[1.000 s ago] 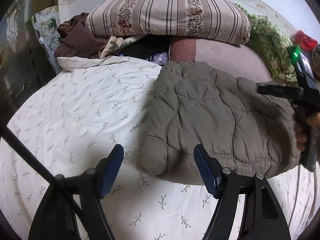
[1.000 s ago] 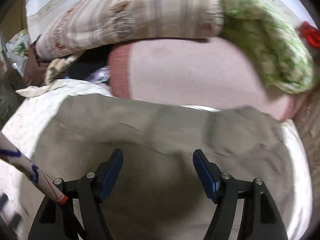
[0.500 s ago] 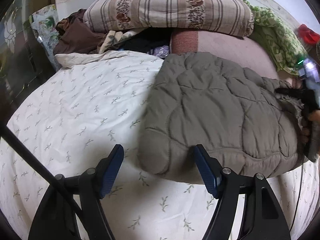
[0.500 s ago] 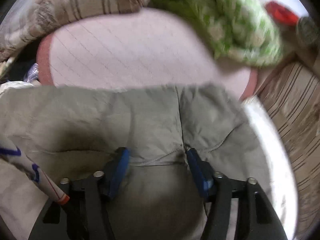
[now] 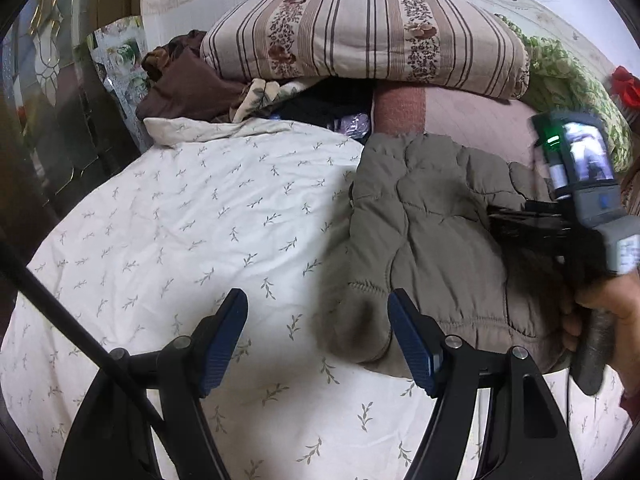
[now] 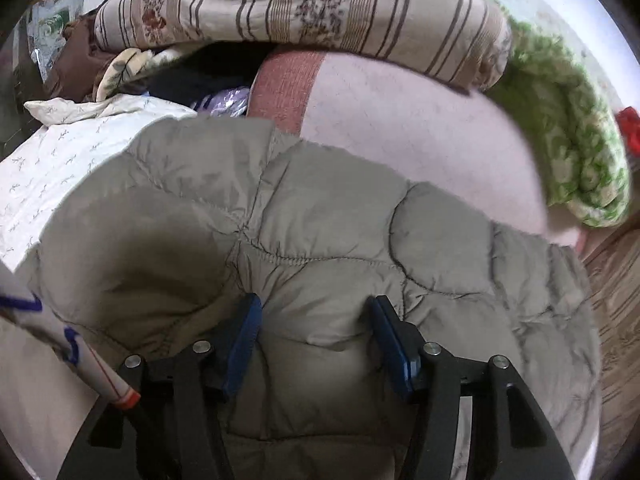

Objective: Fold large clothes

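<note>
Quilted olive jacket [image 5: 432, 240] lies folded into a compact block at right on the bed [image 5: 200, 220], seemingly near done; right gripper [image 6: 316, 344] fingers pinch its padding, left gripper [image 5: 318, 336] fingers open, empty.

Soft, even indoor light; dark fisheye vignette bends edges. Right view slightly motion-blurred (far green-patterned folded blanket [image 6: 576, 148] smeared); left view sharper.

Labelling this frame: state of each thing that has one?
quilted jacket: folded, on the bedspread
left gripper: open, jaws empty, jacket corner beside them
right gripper: jaws just closing, a puffed fold of the jacket pinched between them
striped quilt: folded, stacked
</note>
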`<state>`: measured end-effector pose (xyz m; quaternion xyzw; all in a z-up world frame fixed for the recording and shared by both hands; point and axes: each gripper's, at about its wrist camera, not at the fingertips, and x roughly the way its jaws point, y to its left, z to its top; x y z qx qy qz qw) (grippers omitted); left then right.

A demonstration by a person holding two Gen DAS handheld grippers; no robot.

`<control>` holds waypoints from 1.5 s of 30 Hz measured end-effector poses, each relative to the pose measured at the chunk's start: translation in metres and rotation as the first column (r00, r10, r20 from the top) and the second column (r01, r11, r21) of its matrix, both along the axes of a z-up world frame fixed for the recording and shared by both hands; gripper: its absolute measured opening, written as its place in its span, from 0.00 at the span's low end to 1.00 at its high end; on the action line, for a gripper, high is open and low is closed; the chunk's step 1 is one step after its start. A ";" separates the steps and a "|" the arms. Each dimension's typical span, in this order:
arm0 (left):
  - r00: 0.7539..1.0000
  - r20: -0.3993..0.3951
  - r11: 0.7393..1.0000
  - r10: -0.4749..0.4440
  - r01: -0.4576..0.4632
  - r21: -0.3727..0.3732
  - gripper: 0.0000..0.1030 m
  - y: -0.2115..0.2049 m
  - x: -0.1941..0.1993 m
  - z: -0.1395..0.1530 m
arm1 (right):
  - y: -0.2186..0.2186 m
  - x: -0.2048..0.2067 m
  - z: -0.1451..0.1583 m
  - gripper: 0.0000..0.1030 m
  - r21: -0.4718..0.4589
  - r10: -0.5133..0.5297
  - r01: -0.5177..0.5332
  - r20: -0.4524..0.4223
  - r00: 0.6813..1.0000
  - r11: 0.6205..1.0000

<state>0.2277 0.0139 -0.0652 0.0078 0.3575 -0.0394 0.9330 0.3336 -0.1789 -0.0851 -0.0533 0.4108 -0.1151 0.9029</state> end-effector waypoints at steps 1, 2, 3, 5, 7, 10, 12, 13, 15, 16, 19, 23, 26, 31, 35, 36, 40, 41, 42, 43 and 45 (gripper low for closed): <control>1.000 0.003 1.000 0.000 0.000 -0.005 0.70 0.000 -0.002 0.001 | -0.002 -0.013 0.008 0.60 0.033 0.011 -0.011 0.014 1.000 0.999; 1.000 0.007 1.000 0.003 -0.002 -0.008 0.70 0.001 -0.003 0.003 | -0.006 -0.030 0.016 0.60 0.063 0.018 -0.019 0.023 1.000 0.998; 1.000 0.014 1.000 0.009 -0.009 -0.011 0.70 0.001 -0.005 0.004 | -0.009 -0.043 0.020 0.60 0.078 0.019 -0.021 0.027 0.999 0.997; 0.999 0.026 1.000 0.021 -0.021 -0.013 0.70 0.000 -0.010 0.007 | -0.021 -0.082 0.028 0.60 0.111 0.014 -0.017 0.031 0.999 0.994; 0.998 0.043 0.999 0.042 -0.042 -0.006 0.70 -0.002 -0.018 0.009 | -0.041 -0.121 0.037 0.60 0.128 0.008 -0.011 0.028 1.000 0.992; 0.996 0.061 0.997 0.064 -0.066 0.043 0.70 -0.010 -0.035 0.009 | -0.074 -0.179 0.040 0.63 0.140 -0.036 0.033 0.015 0.999 0.990; 0.996 0.053 0.995 0.074 -0.077 0.057 0.70 -0.014 -0.047 0.010 | -0.092 -0.217 0.039 0.64 0.150 -0.079 0.077 0.005 0.997 0.986; 0.996 0.048 0.996 0.073 -0.075 0.053 0.70 -0.016 -0.055 0.011 | -0.100 -0.234 0.037 0.65 0.156 -0.102 0.101 0.001 0.995 0.983; 0.997 0.032 0.997 0.072 -0.073 0.034 0.70 -0.021 -0.075 0.014 | -0.112 -0.264 0.031 0.65 0.186 -0.144 0.143 -0.012 0.990 0.972; 0.997 0.023 0.997 0.075 -0.076 0.023 0.70 -0.022 -0.085 0.015 | -0.118 -0.275 0.028 0.66 0.202 -0.164 0.164 -0.016 0.986 0.966; 0.997 -0.014 0.997 0.078 -0.078 -0.012 0.70 -0.028 -0.110 0.018 | -0.126 -0.310 0.017 0.66 0.268 -0.211 0.205 -0.007 0.978 0.941; 0.996 -0.033 0.996 0.084 -0.085 -0.029 0.70 -0.039 -0.145 0.024 | -0.124 -0.343 0.010 0.66 0.323 -0.259 0.237 0.025 0.966 0.916; 0.997 -0.046 0.998 0.065 -0.065 -0.004 0.70 -0.053 -0.161 0.026 | -0.125 -0.350 0.009 0.66 0.342 -0.249 0.228 0.019 0.968 0.912; 0.999 -0.034 0.999 0.035 -0.034 0.023 0.70 -0.072 -0.183 0.030 | -0.129 -0.362 0.012 0.66 0.329 -0.266 0.237 0.046 0.963 0.914; 0.999 -0.043 0.999 0.018 -0.017 0.027 0.70 -0.081 -0.189 0.031 | -0.132 -0.370 0.009 0.67 0.325 -0.276 0.247 0.043 0.960 0.913; 0.999 -0.045 1.000 0.015 -0.014 0.027 0.70 -0.083 -0.190 0.030 | -0.132 -0.372 0.007 0.67 0.328 -0.279 0.252 0.039 0.959 0.911; 0.999 -0.050 0.999 0.008 -0.006 0.040 0.70 -0.087 -0.192 0.029 | -0.135 -0.377 0.003 0.67 0.336 -0.293 0.268 0.025 0.956 0.903; 0.999 -0.051 0.999 0.007 -0.005 0.042 0.70 -0.088 -0.193 0.029 | -0.135 -0.378 0.002 0.67 0.335 -0.295 0.270 0.023 0.955 0.903; 0.999 -0.053 0.999 0.007 -0.005 0.040 0.70 -0.088 -0.193 0.028 | -0.135 -0.378 0.002 0.67 0.334 -0.295 0.271 0.022 0.955 0.903; 0.999 -0.054 0.999 0.004 -0.002 0.036 0.70 -0.088 -0.194 0.028 | -0.134 -0.378 0.002 0.67 0.332 -0.294 0.270 0.021 0.956 0.904; 0.998 -0.057 0.999 0.004 -0.002 0.033 0.70 -0.087 -0.194 0.027 | -0.132 -0.378 0.002 0.67 0.328 -0.289 0.266 0.021 0.957 0.906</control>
